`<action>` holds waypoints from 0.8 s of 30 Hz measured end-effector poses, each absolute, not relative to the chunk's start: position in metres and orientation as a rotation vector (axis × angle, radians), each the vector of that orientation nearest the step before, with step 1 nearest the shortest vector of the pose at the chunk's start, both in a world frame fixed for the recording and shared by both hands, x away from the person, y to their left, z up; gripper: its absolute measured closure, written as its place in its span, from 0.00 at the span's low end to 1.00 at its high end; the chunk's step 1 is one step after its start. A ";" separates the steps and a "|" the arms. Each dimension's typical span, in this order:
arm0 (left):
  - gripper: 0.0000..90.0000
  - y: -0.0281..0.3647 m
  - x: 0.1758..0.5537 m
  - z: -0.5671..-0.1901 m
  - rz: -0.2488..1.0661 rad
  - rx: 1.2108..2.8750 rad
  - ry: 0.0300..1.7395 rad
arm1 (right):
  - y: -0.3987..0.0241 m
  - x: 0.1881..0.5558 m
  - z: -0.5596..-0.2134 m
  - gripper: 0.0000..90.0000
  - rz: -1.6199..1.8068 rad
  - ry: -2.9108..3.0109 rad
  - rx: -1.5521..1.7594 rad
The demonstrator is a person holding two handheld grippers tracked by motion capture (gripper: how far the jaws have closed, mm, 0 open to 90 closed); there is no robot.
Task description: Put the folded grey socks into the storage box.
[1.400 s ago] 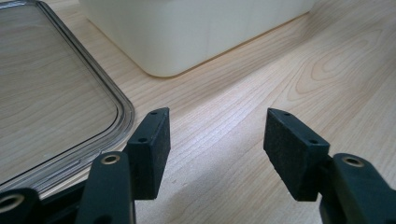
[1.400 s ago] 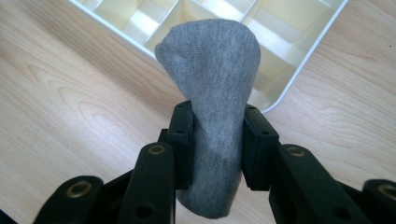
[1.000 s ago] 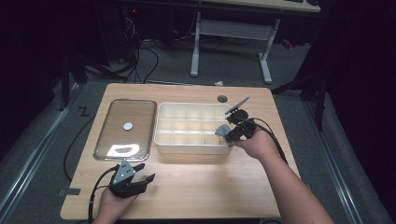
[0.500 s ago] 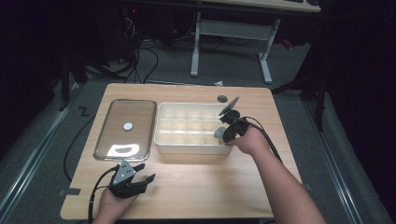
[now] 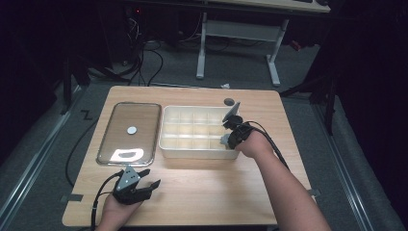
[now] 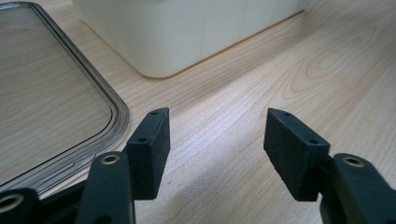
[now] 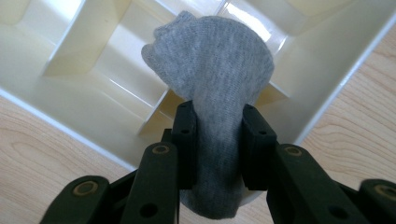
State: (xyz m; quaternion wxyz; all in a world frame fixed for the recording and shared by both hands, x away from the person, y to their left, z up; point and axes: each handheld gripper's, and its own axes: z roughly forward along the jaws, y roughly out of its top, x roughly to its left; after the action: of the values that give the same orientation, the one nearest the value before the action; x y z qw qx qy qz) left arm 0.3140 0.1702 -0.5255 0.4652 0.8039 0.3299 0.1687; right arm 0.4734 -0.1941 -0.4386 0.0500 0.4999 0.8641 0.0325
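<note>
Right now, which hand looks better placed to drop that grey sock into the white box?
The right. Its tongs already clamp the sock, which hangs over the box at its right end. The left tongs are open and hold nothing, low over the table near the clear lid.

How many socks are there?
1. A grey sock is pinched in the right gripper, hanging over the right end of the cream divided box. None lies in the compartments that show, though the near wall could hide something.

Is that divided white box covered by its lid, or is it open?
Open. The white box shows its bare compartments from above, and the clear lid lies flat on the table beside it.
</note>
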 end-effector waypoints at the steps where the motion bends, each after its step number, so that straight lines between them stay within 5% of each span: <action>1: 0.46 0.170 0.314 -0.526 0.416 1.975 0.810 | -0.194 0.474 -0.440 0.80 0.097 2.635 1.518; 24: 0.46 0.169 0.315 -0.527 0.402 1.987 0.804 | -0.195 0.478 -0.462 0.80 0.091 2.664 1.530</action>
State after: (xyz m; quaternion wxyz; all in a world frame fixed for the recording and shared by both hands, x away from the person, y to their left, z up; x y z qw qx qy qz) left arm 0.3145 0.1687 -0.5271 0.4622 0.8078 0.3271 0.1636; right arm 0.4777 -0.1954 -0.4615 0.0339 0.4975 0.8663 0.0297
